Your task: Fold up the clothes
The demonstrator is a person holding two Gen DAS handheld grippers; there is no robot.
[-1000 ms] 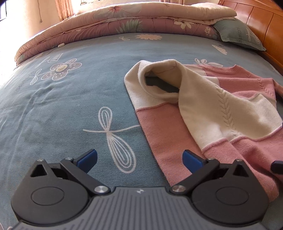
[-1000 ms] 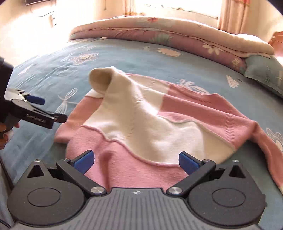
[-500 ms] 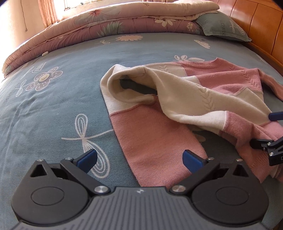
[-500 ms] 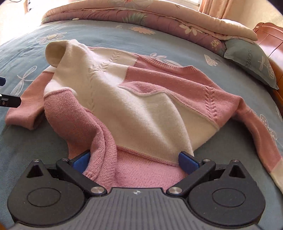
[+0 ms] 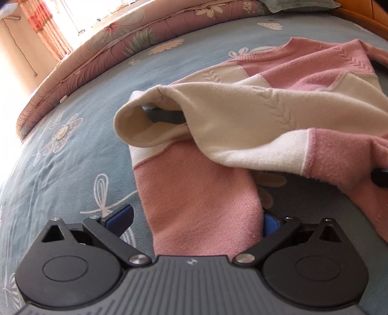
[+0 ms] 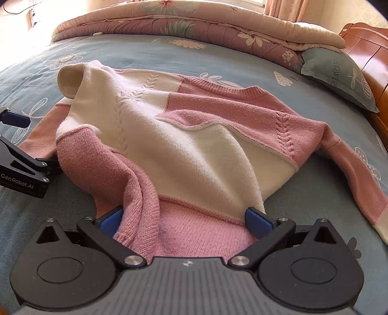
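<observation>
Rolled floral quilt (image 6: pixel 194 21) along far bed edge; grey-green pillow (image 6: pixel 339 72) beside wooden headboard (image 6: pixel 371 43).

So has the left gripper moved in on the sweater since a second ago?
Yes. The left gripper has closed in on the sweater: its pink hem, earlier ahead on the blue bedsheet, now lies between the open jaws.

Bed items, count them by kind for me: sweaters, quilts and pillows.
Sweater: 1
Quilt: 1
Pillow: 1
Total: 3
</observation>
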